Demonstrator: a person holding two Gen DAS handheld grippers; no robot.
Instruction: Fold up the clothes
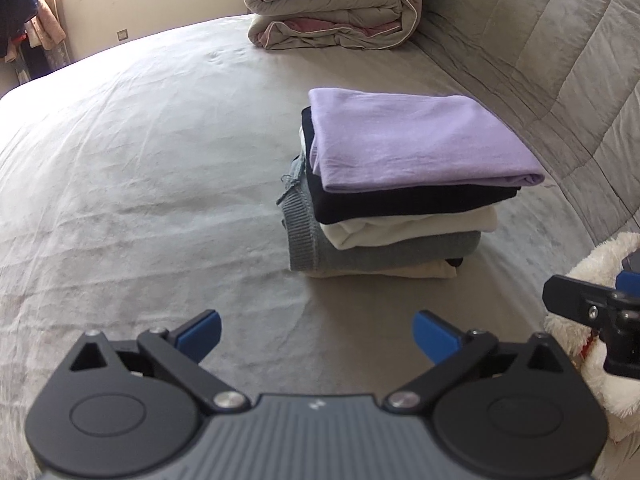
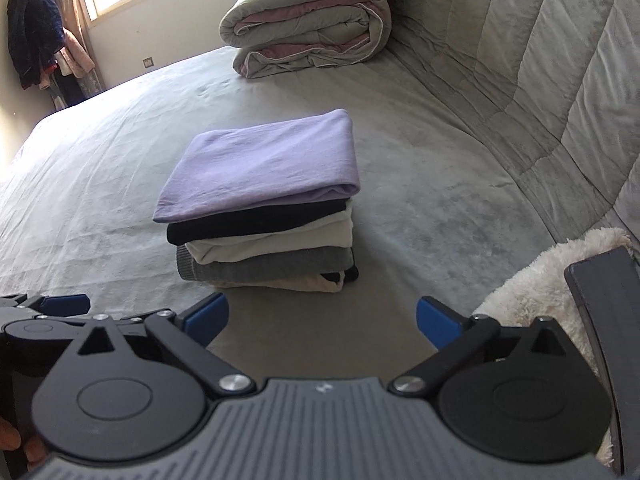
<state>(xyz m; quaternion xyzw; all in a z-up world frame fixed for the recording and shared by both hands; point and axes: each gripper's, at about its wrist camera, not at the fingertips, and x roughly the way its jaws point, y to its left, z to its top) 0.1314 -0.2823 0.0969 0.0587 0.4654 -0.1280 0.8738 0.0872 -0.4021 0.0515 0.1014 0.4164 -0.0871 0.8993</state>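
Observation:
A stack of folded clothes sits on the grey bed, with a lilac garment (image 1: 416, 136) (image 2: 264, 164) on top, then black (image 1: 400, 200) (image 2: 248, 220), white (image 1: 416, 226) (image 2: 280, 240), grey (image 1: 380, 254) (image 2: 272, 266) and beige layers. My left gripper (image 1: 318, 336) is open and empty, held low in front of the stack. My right gripper (image 2: 322, 320) is open and empty, also in front of the stack. The right gripper's edge shows at the right of the left wrist view (image 1: 592, 312).
The grey bed sheet (image 1: 140, 184) spreads to the left. A rolled grey-and-pink duvet (image 1: 332, 8) (image 2: 308, 28) lies at the far end. A quilted grey cover (image 2: 540, 80) rises on the right. A white fluffy item (image 2: 532, 292) lies at the near right. Hanging clothes (image 2: 36, 36) are by the window.

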